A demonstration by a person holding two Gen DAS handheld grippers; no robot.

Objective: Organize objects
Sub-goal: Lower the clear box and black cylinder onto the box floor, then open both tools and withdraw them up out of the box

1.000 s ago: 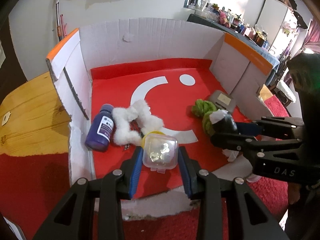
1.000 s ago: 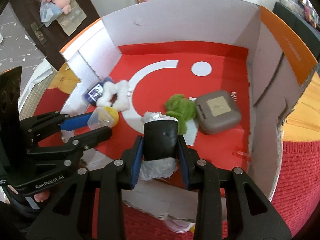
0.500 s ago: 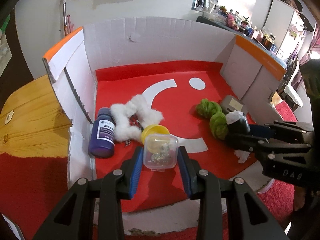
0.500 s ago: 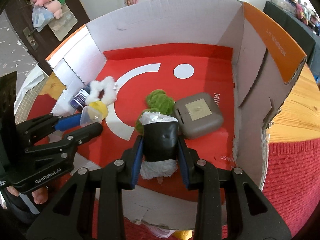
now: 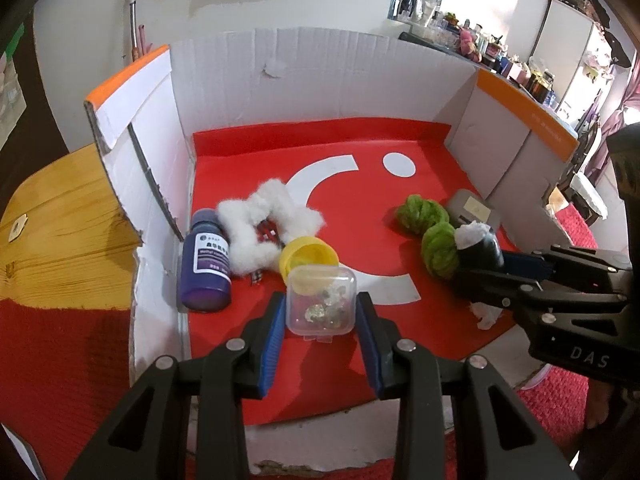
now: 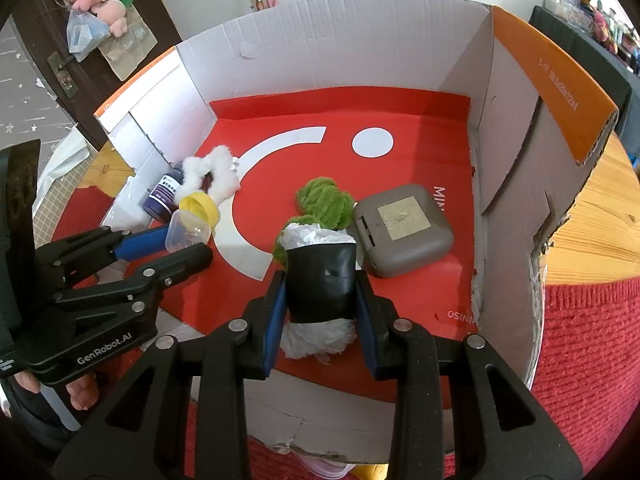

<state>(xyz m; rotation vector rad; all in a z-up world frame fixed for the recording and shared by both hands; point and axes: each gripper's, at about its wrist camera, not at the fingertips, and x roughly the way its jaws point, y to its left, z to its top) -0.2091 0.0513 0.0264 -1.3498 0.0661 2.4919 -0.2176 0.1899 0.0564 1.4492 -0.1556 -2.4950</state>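
Now | black roll (image 6: 321, 280) (in right claw (image 6: 321, 280)) | long axis runs away from camera

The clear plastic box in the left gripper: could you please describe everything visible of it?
The clear box is small, square with rounded corners, of see-through plastic, lid closed, with small shiny silvery bits inside. The left gripper clamps its two sides, holding it above the red floor of the carton, near the yellow cap.

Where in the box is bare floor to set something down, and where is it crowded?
Free: the red floor by the back wall around the white dot. Crowded: left side, purple bottle, white fluff, yellow lid; right side, green pompoms, grey case.
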